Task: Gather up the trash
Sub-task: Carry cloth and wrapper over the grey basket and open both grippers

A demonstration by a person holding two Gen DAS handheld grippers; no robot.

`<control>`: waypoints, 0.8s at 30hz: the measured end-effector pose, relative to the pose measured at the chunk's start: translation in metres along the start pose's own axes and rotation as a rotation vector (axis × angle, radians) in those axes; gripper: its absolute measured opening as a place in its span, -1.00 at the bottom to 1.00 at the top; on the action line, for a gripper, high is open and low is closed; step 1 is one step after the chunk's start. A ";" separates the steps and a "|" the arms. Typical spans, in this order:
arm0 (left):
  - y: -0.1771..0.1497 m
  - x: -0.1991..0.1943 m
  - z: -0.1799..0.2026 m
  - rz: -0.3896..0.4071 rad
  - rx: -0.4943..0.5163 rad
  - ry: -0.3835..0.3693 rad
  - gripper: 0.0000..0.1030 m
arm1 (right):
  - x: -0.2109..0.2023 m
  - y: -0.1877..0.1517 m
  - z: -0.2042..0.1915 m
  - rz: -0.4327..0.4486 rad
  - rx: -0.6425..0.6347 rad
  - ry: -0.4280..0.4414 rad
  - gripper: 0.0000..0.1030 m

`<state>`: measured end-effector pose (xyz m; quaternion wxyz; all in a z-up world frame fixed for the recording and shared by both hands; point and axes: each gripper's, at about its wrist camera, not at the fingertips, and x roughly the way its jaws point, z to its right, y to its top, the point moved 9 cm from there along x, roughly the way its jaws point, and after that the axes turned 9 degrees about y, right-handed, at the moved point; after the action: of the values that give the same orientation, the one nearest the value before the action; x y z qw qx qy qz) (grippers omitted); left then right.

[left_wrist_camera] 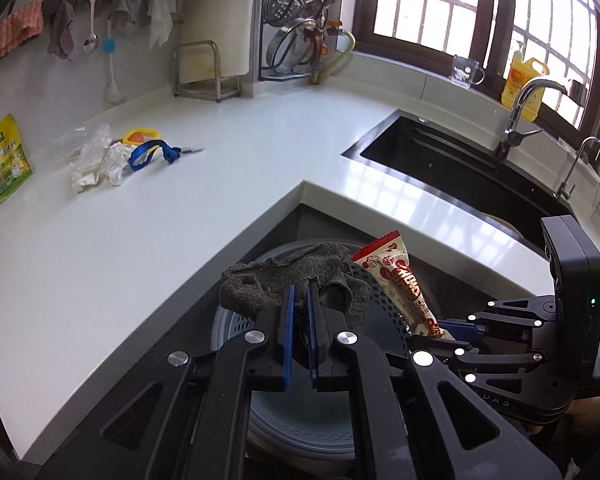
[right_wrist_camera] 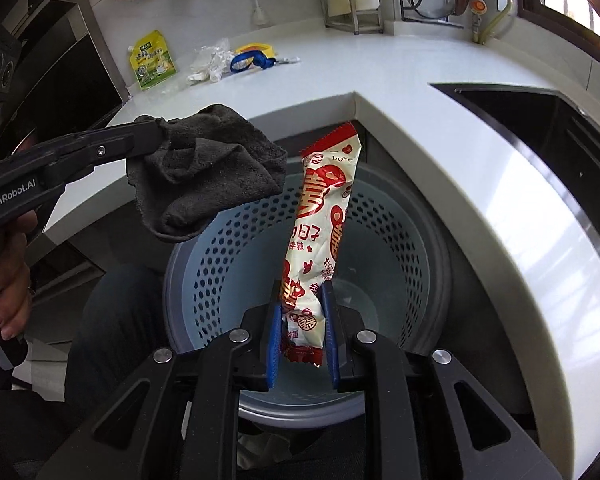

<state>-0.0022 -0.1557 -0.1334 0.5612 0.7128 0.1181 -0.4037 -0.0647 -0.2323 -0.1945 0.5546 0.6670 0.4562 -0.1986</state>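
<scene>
My left gripper (left_wrist_camera: 300, 292) is shut on a crumpled dark grey rag (left_wrist_camera: 260, 280) and holds it above the round blue perforated trash basket (left_wrist_camera: 236, 324). In the right wrist view the rag (right_wrist_camera: 204, 176) hangs over the basket's left rim (right_wrist_camera: 204, 264). My right gripper (right_wrist_camera: 302, 292) is shut on the lower part of a long red-and-white candy wrapper (right_wrist_camera: 320, 216), held upright over the basket's middle. The wrapper also shows in the left wrist view (left_wrist_camera: 400, 280), beside the right gripper's body. More trash lies on the counter: crumpled white plastic (left_wrist_camera: 96, 156), a blue strap (left_wrist_camera: 152, 154), a yellow-green pouch (left_wrist_camera: 6, 160).
The basket sits on the floor in the inner corner of an L-shaped white counter (left_wrist_camera: 220, 184). A black sink (left_wrist_camera: 440, 160) with a faucet (left_wrist_camera: 524, 112) lies to the right. A metal rack (left_wrist_camera: 198, 72), hanging cloths and a dish rack (left_wrist_camera: 300, 24) line the back wall.
</scene>
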 end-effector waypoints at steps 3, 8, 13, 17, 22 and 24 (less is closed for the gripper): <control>-0.012 0.012 0.002 -0.036 0.014 0.012 -0.88 | 0.006 -0.006 -0.001 -0.013 -0.017 -0.020 -0.65; -0.024 0.027 -0.002 -0.078 0.006 0.021 -0.88 | 0.013 -0.010 0.000 -0.022 -0.025 -0.034 -0.65; -0.030 0.037 -0.004 -0.101 0.005 0.027 -0.88 | 0.020 -0.011 0.001 -0.042 -0.039 -0.048 -0.62; -0.036 0.048 -0.003 -0.124 0.015 0.027 -0.87 | 0.029 -0.011 0.005 -0.065 -0.035 -0.055 -0.61; -0.047 0.060 -0.001 -0.163 0.026 0.024 -0.87 | 0.040 -0.010 0.006 -0.100 -0.038 -0.068 -0.59; -0.052 0.067 -0.001 -0.189 0.028 0.020 -0.86 | 0.044 -0.010 0.007 -0.109 -0.038 -0.077 -0.59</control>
<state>0.0090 -0.1561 -0.2174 0.5094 0.7102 0.1846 -0.4495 -0.0488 -0.2223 -0.2359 0.5727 0.6223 0.4740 -0.2451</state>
